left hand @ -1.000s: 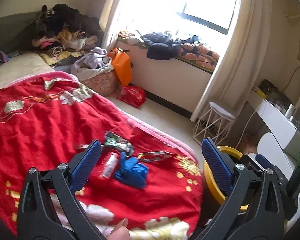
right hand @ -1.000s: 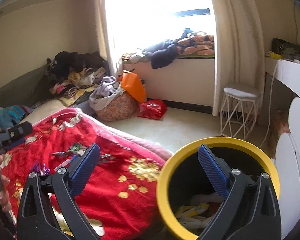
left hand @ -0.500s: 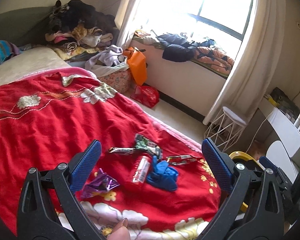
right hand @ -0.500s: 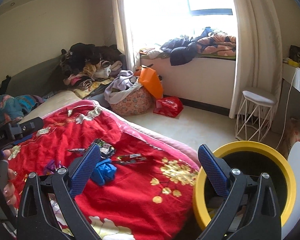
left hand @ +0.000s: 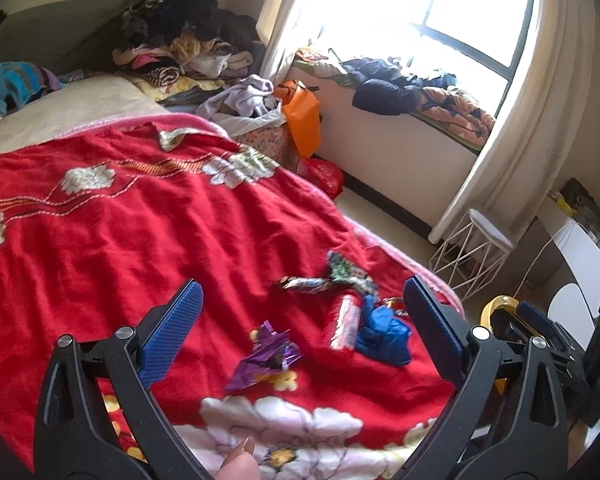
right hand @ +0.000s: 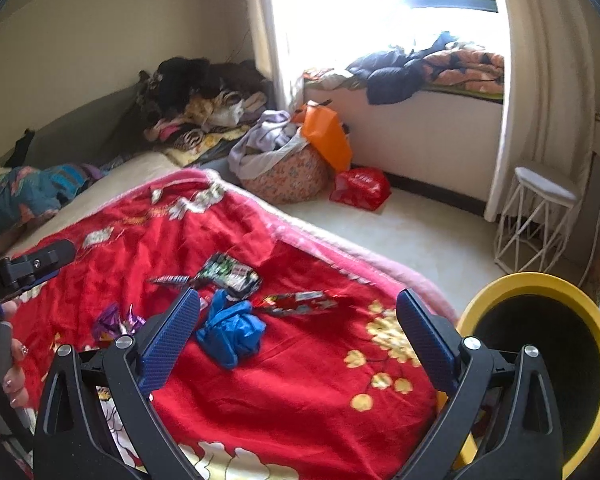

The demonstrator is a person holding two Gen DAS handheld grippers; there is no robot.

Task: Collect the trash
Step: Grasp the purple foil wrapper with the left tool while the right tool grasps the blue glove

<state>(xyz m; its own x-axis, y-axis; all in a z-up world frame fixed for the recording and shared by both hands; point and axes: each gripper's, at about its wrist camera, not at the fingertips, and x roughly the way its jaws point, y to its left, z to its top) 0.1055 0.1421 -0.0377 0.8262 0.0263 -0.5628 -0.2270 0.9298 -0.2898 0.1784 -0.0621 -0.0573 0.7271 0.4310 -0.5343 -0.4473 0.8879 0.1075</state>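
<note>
Left wrist view has swung toward the bed since 1 s ago: purple wrapper [left hand: 266,354] now sits between the spread, empty fingers of the left hand-held gripper [left hand: 302,332], likely the next pick. Right hand-held gripper [right hand: 298,334] is also released, over the blue wad [right hand: 230,330] on the red blanket [right hand: 312,380]. Yellow-rimmed bin [right hand: 548,360] stands beside the bed; contents not visible now.
</note>
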